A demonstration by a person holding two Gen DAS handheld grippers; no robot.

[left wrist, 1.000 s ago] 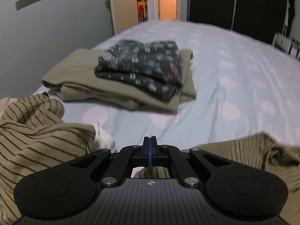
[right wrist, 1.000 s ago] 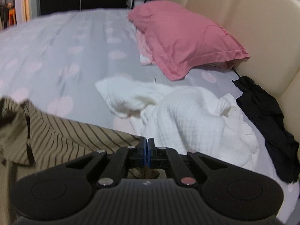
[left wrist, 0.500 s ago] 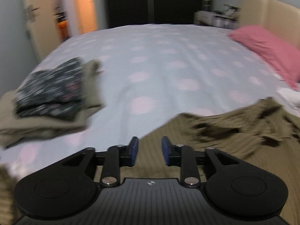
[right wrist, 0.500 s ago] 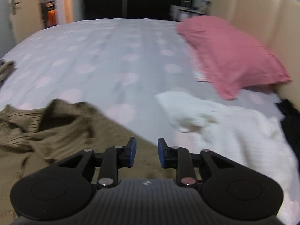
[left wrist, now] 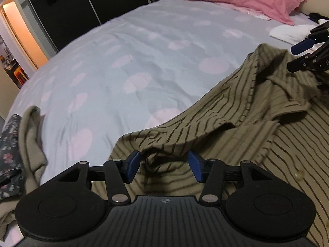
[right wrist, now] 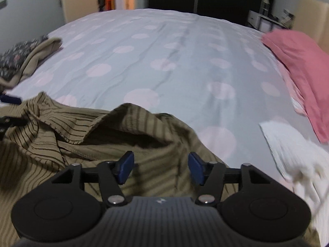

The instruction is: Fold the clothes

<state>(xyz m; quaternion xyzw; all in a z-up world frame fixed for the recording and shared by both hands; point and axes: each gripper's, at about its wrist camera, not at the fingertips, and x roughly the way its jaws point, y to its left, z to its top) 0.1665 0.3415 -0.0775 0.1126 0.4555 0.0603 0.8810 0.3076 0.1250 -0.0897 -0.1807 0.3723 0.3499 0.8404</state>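
An olive striped shirt (left wrist: 236,123) lies crumpled on the dotted bed sheet (left wrist: 144,61), buttons and collar showing. My left gripper (left wrist: 163,165) hovers over a raised fold at the shirt's edge, its jaws opening, the blue pads clear of the cloth. In the right wrist view the same shirt (right wrist: 82,135) spreads below my right gripper (right wrist: 160,167), whose jaws are also opening above a bunched ridge, nothing pressed between them. The right gripper (left wrist: 304,51) shows at the right edge of the left wrist view.
A folded stack, dark floral cloth (right wrist: 14,55) on a beige garment (right wrist: 41,49), rests at the bed's left side. A white towel (right wrist: 294,154) and a pink pillow (right wrist: 302,70) lie to the right. A dark wardrobe and a lit doorway stand beyond the bed.
Both grippers went from shut to open and let the striped shirt drop onto the bed. Both swung across and tipped down; the left view turned from the folded stack toward the shirt.
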